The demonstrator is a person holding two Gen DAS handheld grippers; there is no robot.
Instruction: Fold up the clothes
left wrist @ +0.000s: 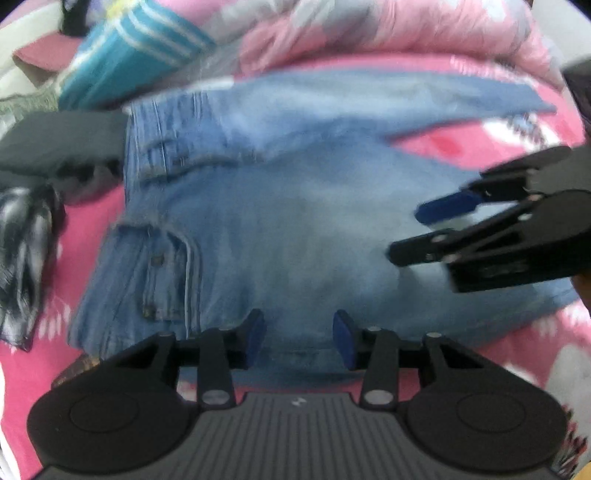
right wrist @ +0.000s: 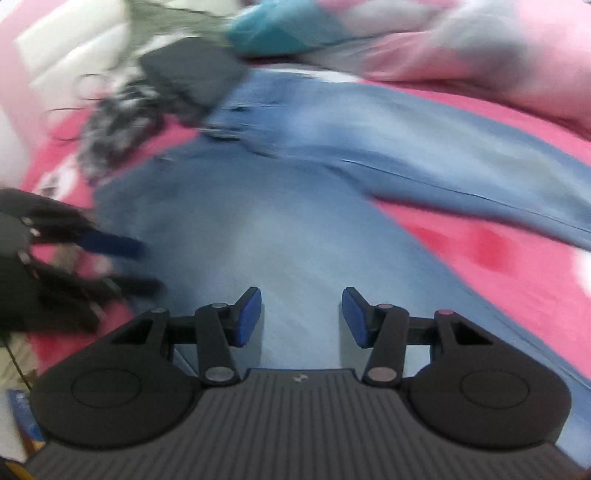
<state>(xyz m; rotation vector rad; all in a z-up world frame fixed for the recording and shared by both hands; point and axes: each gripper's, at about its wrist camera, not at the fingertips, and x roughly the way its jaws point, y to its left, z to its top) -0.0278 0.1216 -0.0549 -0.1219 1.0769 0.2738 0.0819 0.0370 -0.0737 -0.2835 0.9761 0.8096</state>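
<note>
A pair of light blue jeans (left wrist: 288, 206) lies spread on a pink bed cover, waistband to the left, one leg running off to the right. It also shows in the right wrist view (right wrist: 295, 206). My left gripper (left wrist: 299, 338) is open and empty, hovering over the near edge of the jeans. My right gripper (right wrist: 301, 315) is open and empty above the denim. The right gripper also shows at the right of the left wrist view (left wrist: 410, 232). The left gripper appears blurred at the left of the right wrist view (right wrist: 147, 266).
The pink bed cover (left wrist: 480, 147) lies under everything. A folded dark garment (left wrist: 62, 144) and a black-and-white cloth (left wrist: 26, 251) lie left of the jeans. A teal striped cloth (left wrist: 133, 55) and a pink-grey quilt (left wrist: 406, 33) are piled at the back.
</note>
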